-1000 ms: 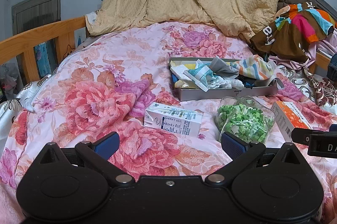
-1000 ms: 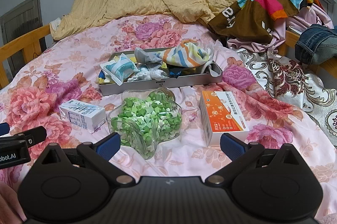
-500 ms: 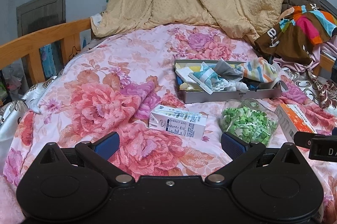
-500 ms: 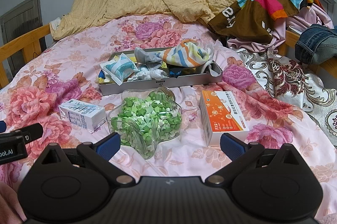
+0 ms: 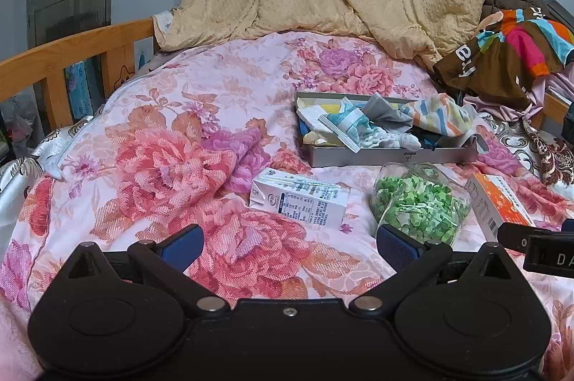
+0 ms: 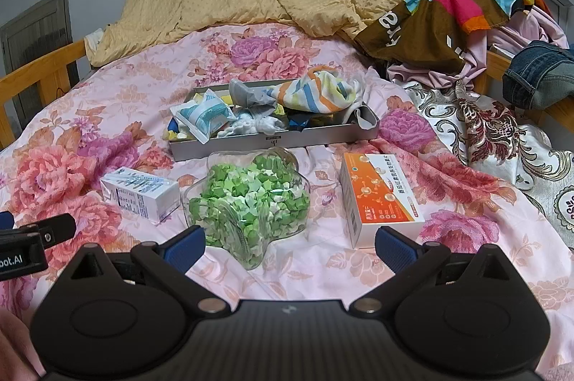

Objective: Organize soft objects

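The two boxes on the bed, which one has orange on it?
The orange-and-white box, lying right of the jar of green paper stars. The other, the milk carton left of the jar, is white with blue print.

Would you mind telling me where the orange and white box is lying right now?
The orange and white box lies on the floral bedspread, right of the star-shaped jar and in front of the grey tray.
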